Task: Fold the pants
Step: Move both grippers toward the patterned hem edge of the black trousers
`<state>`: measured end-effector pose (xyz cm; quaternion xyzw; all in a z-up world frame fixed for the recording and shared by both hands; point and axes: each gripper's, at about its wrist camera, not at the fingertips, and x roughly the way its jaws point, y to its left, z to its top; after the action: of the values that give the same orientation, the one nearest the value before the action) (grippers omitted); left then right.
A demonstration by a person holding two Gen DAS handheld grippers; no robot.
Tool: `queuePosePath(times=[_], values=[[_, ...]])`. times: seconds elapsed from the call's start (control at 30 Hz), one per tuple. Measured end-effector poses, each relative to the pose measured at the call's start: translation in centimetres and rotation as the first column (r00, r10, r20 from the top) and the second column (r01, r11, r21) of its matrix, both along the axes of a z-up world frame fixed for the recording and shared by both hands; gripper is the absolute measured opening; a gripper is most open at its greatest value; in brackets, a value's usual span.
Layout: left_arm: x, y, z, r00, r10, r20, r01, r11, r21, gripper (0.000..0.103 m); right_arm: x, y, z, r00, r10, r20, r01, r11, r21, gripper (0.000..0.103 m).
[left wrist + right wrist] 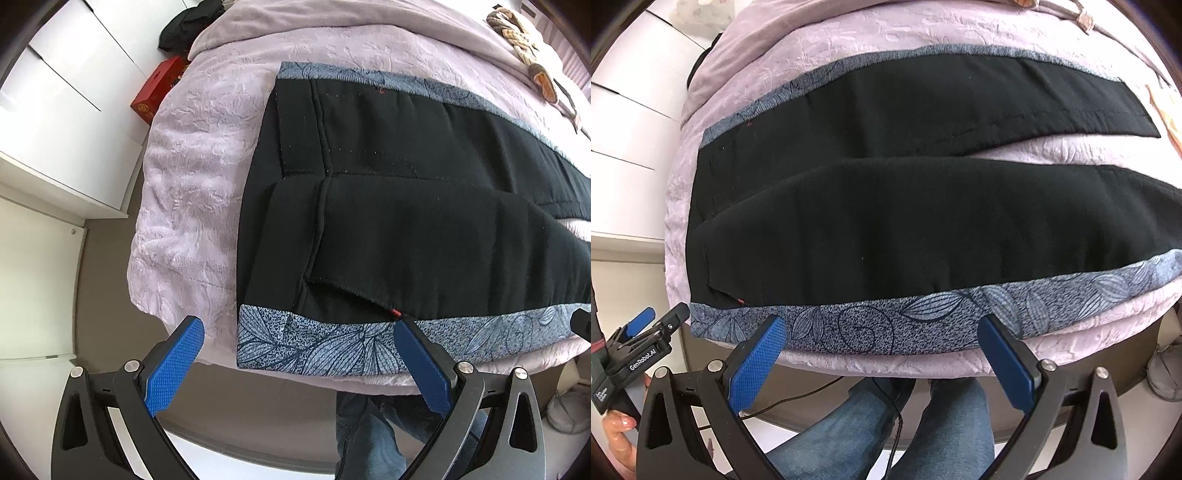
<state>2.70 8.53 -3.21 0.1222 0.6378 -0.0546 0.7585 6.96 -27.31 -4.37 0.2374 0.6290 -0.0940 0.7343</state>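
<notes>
Black pants (923,206) lie flat on the bed (192,177), legs apart; left gripper (299,362) and right gripper (882,354) hover off the bed's near edge, jaws wide, empty; "GenRobot.AI" marks the left gripper's side.

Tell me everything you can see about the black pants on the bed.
The pants are black, of a matte, soft-looking fabric, with a blue-grey leaf-print band along each outer side. They lie spread flat on the lilac bedspread, waist toward the left, legs running right and parted in a narrow V that shows the bedspread between them. Seams with faint stitching and a small red mark show near the waist. The near printed band lies along the bed's front edge. Neither the left gripper nor the right gripper touches them; both are open.
</notes>
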Motion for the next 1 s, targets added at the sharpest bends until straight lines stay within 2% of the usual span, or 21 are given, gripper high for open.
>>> queuePosePath(times=[0.3,0.67,0.9,1.0], values=[[-0.1,-0.2,-0.4,1.000,-0.010,-0.010,0.010,1.000,0.002,0.103,-0.4,0.5,-0.8,1.000,0.002,-0.003,-0.001,0.999,0.048,0.103],[-0.2,-0.5,-1.0,1.000,-0.013,-0.017,0.013,1.000,-0.002,0.103,-0.5,0.5,-1.5,1.000,-0.005,-0.005,0.005,0.999,0.047,0.103],[-0.3,-0.6,-2.3,1.000,0.004,-0.026,-0.006,0.999,-0.051,0.103,-0.6,0.4,-2.9,1.000,-0.014,0.002,0.014,0.995,0.098,0.103],[-0.4,-0.6,-2.8,1.000,0.014,-0.027,-0.016,0.995,-0.094,0.103,-0.6,0.5,-3.6,1.000,-0.024,0.010,0.022,0.990,0.137,0.103]])
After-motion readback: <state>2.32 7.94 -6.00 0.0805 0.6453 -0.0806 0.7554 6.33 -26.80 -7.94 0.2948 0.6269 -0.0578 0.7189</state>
